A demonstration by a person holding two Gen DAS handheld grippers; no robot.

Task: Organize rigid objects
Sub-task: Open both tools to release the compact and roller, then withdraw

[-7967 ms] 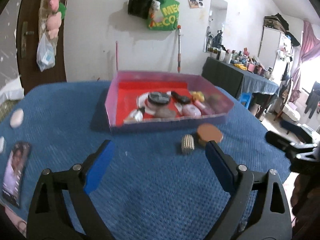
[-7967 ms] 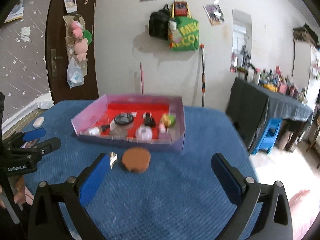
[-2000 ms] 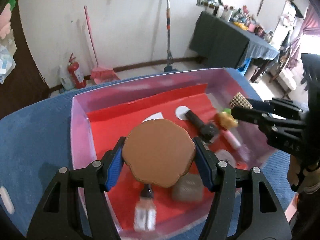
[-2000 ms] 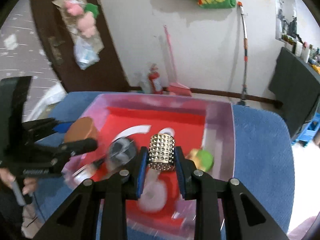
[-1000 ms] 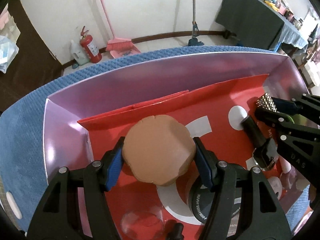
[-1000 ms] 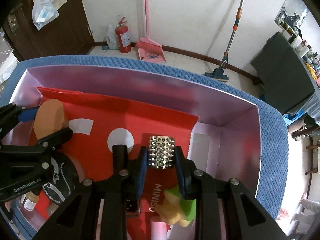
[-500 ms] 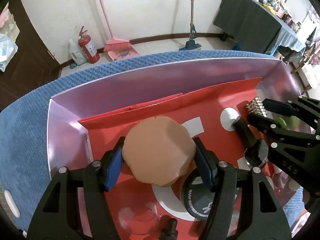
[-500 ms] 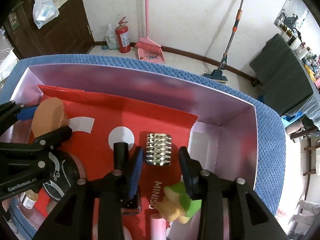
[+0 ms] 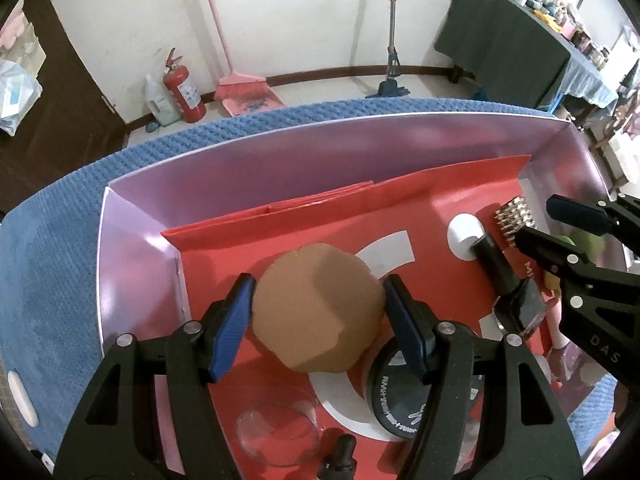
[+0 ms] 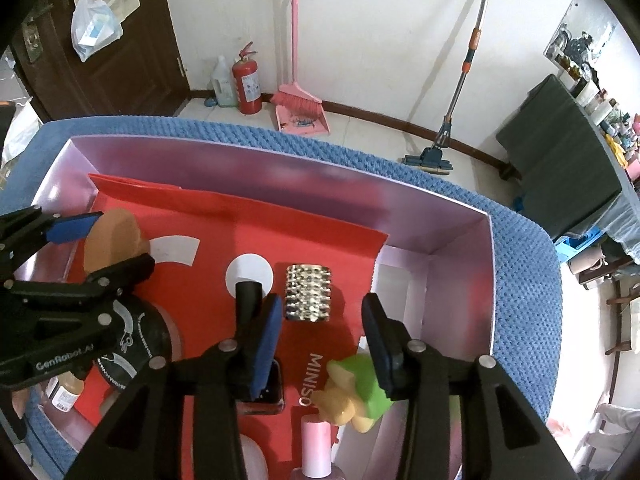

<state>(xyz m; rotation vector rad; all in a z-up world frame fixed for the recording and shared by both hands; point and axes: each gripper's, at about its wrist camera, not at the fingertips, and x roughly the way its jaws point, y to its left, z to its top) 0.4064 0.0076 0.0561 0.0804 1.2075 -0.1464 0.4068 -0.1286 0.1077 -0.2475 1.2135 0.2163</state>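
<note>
A lilac box (image 9: pixel 132 240) with a red liner holds the objects. My left gripper (image 9: pixel 319 286) is shut on a brown round disc (image 9: pixel 316 312), held just above the liner at the box's left side; the right wrist view shows that disc (image 10: pixel 114 240) too. A silver studded cylinder (image 10: pixel 308 298) lies on the liner, in the gap ahead of my right gripper (image 10: pixel 322 308). That gripper's jaws are opening and its blue pads stand clear of the cylinder. The left wrist view shows the cylinder (image 9: pixel 514 220) beside the right gripper (image 9: pixel 548 224).
Inside the box are a black round compact (image 9: pixel 396 396), a black bottle (image 9: pixel 496 264), a clear lid (image 9: pixel 276 432), a green and yellow toy (image 10: pixel 352 388) and a pink bottle (image 10: pixel 316 444). The box stands on a blue knitted cover (image 9: pixel 48 260). Floor with a broom lies beyond.
My right gripper's jaws have parted and let go of the studded cylinder, which now lies on the red liner. My left gripper keeps its hold on the brown disc in the same place.
</note>
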